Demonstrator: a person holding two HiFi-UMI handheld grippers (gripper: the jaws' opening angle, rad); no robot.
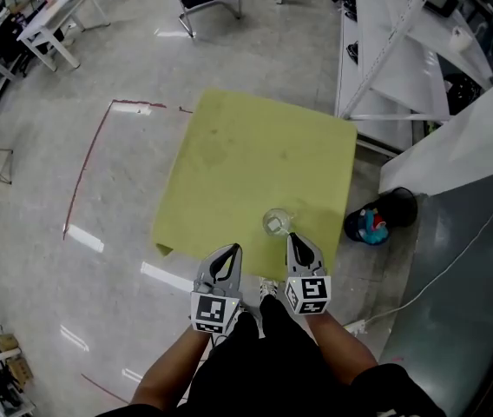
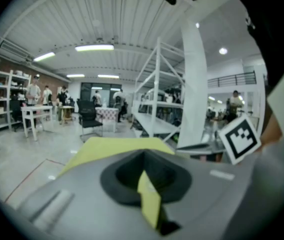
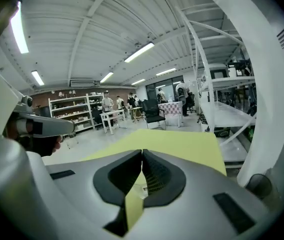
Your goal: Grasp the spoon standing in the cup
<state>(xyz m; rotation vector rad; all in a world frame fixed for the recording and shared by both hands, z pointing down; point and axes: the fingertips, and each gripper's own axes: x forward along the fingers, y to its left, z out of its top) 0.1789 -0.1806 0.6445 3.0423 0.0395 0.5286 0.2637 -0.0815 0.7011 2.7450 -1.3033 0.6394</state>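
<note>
The clear cup (image 1: 276,222) is seen near the front edge of the yellow-green worktop (image 1: 246,146); the spoon in it cannot be made out. The right hand-held gripper (image 1: 292,238) is held just beside the cup, its 2 jaws pressed together at the tips. The left hand-held gripper (image 1: 230,250) is held apart from the cup, its jaws pressed together on nothing.

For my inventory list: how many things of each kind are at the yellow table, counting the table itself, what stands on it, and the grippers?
Yellow table: 1
Clear glass cup: 1
Grippers: 2 (left gripper, right gripper)
Total: 4
</note>
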